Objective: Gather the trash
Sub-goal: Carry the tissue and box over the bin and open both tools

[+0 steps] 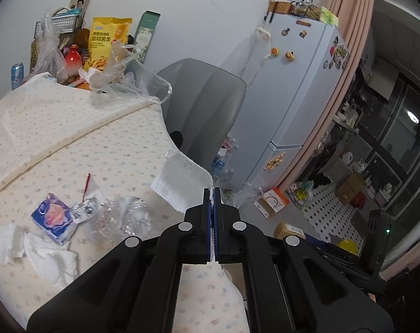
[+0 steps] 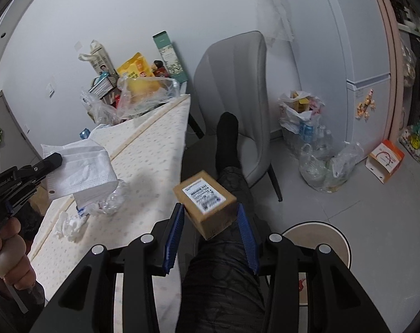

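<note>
Right wrist view: our right claw (image 2: 210, 219) grips a small cardboard box (image 2: 205, 201), stiff-edged with a white printed label, held out over the floor. Our left claw (image 1: 212, 194) is pinched shut on a soft, pleated white face mask (image 1: 179, 180), lifted just off the tabletop (image 1: 71, 138). Two pieces in hand, then! Left on the dotted cloth: crumpled white tissues (image 1: 43, 252), a crinkly clear wrapper (image 1: 118, 219) and a blue tissue packet (image 1: 53, 217). The bulging clear trash bags (image 2: 318, 149) wait on the floor by the fridge.
</note>
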Available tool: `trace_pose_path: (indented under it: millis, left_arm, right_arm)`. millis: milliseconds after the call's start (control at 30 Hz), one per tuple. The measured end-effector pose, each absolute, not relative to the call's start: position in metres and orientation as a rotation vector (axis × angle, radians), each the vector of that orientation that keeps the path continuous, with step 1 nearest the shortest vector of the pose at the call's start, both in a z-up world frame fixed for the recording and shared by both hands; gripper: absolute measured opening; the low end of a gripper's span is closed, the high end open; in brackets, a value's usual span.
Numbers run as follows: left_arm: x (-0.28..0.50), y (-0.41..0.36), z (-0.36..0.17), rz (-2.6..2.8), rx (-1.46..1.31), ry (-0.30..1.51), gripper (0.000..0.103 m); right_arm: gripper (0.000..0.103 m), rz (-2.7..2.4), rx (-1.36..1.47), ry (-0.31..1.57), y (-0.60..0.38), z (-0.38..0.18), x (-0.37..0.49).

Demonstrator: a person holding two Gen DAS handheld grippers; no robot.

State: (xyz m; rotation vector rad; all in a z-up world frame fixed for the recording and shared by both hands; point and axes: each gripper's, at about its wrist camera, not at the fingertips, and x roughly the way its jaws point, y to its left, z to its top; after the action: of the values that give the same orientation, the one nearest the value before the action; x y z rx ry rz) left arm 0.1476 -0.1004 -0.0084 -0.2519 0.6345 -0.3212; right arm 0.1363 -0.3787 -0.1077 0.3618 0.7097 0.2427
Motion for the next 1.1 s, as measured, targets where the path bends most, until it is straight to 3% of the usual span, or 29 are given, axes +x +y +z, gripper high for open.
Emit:
trace_pose_path:
  millis: [167,300,567,767,1100]
  left_arm:
    - [0.160,-0.124,-0.016,-0.343,-0.225,0.665,0.002]
    - [0.171,-0.141,-0.025,-0.357,-0.209,0.693,0.002]
    - [0.189,-0.183,-0.042,-0.404,-0.170,0.755,0.002]
    - [0.203,-0.237,-0.058,-0.484,-0.121,0.812,0.002]
    - [0.218,-0.315,-0.091,-0.590,-0.043,0.908,0.002]
  right_arm:
    - [0.036,0.214,0.397,0.729,-0.398,-0.126,0.143]
    - [0.029,0.188,0.411,0.752,-0.412,-0.143,0.151]
    - [0.031,0.097,0.464,0.765,-0.456,-0.166,0.150]
    - [0.047,0.004,0.521,0.749,-0.502,-0.173,0.135]
    - [0.057,-0.098,0.581,0.724,-0.558,-0.184,0.108]
